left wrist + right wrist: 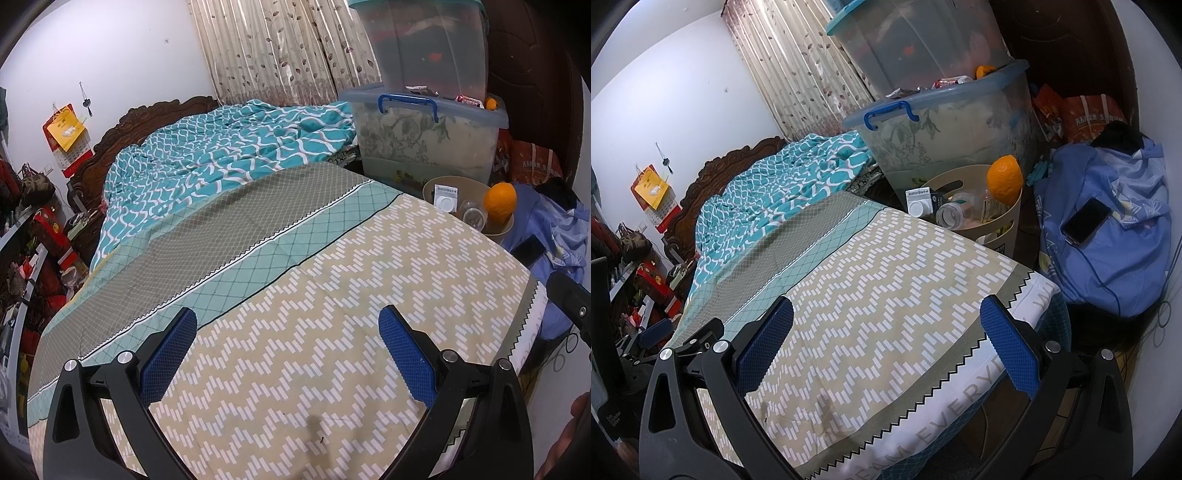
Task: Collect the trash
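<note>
A bed (295, 295) fills the centre of both views, spread with a beige zigzag-patterned sheet (879, 295) and a rumpled teal quilt (221, 155) toward the upper left. Behind it stands a carved dark wooden headboard (122, 129) against a plain white wall (110, 55), where a red-and-yellow calendar (68, 136) hangs at the left. Leaf-printed curtains (277, 48) cover the top centre. At the upper right stand stacked translucent storage bins (942, 110) and a dark wooden door (1071, 44).

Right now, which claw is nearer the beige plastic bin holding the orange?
Right, by the look of it. The right claw hangs open over the bed's right edge, the beige plastic bin close ahead. The left claw hangs open further left, the bin looking farther off.
</note>
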A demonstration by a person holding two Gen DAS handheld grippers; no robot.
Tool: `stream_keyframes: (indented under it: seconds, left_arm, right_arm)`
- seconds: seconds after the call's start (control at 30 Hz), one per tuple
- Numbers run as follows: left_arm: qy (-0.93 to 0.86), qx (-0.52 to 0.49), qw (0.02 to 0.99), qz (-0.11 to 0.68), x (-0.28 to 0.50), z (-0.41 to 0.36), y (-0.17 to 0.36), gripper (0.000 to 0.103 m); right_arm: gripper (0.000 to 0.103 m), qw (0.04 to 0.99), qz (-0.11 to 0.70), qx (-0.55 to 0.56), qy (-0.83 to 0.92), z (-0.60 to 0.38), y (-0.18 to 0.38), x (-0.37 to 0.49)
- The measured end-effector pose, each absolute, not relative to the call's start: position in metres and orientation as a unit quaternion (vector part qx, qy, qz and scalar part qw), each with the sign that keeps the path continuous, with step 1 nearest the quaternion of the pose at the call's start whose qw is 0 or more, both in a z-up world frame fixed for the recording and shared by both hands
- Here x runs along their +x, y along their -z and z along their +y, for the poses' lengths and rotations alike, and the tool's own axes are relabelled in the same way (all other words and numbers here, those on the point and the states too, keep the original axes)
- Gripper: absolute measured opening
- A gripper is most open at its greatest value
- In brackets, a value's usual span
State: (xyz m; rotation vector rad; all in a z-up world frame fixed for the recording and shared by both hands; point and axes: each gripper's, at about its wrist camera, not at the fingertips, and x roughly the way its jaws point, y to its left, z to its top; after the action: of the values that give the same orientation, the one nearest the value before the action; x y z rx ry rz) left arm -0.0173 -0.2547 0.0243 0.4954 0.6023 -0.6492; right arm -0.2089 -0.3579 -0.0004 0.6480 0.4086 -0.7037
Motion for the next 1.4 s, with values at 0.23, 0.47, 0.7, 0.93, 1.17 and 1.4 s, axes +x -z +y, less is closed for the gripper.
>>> stream_keyframes:
  seconds: [0.23, 0.47, 0.7, 0.93, 1.17, 1.4]
  left_arm:
    - [0.311, 0.238, 0.874, 0.289, -0.0172, -0.2546, -0.0243, 0.095]
    - [0.311, 0.238, 0.874, 0.289, -0.0173, -0.2542, -0.0226, 0.095]
    - [0.311, 0.239, 0.873, 0.289, -0.0168, -0.2543, -0.0231, 0.095]
    - [0.312, 0.239, 0.873, 0.289, -0.0165, -0.2542, -0.0229, 0.095]
    - [0.312, 0.239, 0.873, 0.29, -0.0165, -0.255, -0.023, 0.095]
    - [0.312, 0.24, 0.872, 0.29, -0.0169, -0.2541, -0.0214, 0.095]
  right_arm:
    - [0.1, 0.867, 0.195, 0.311, 0.337, -0.357, 0.0007, -0.2087]
    - [0.1, 0.867, 0.195, 0.31, 0.337, -0.358, 0.0005, -0.2088]
    - [0.1, 0.867, 0.196, 0.311, 0.336, -0.3583, 0.0006, -0.2087]
    - [0.1, 0.867, 0.195, 0.311, 0.336, -0.3593, 0.0005, -0.2091]
    - [0.1, 0.867, 0.195, 0.312, 0.336, -0.3599, 0.0005, -0.2091]
    - [0.1, 0.867, 0.195, 0.312, 0.336, -0.36, 0.0009, -0.2092]
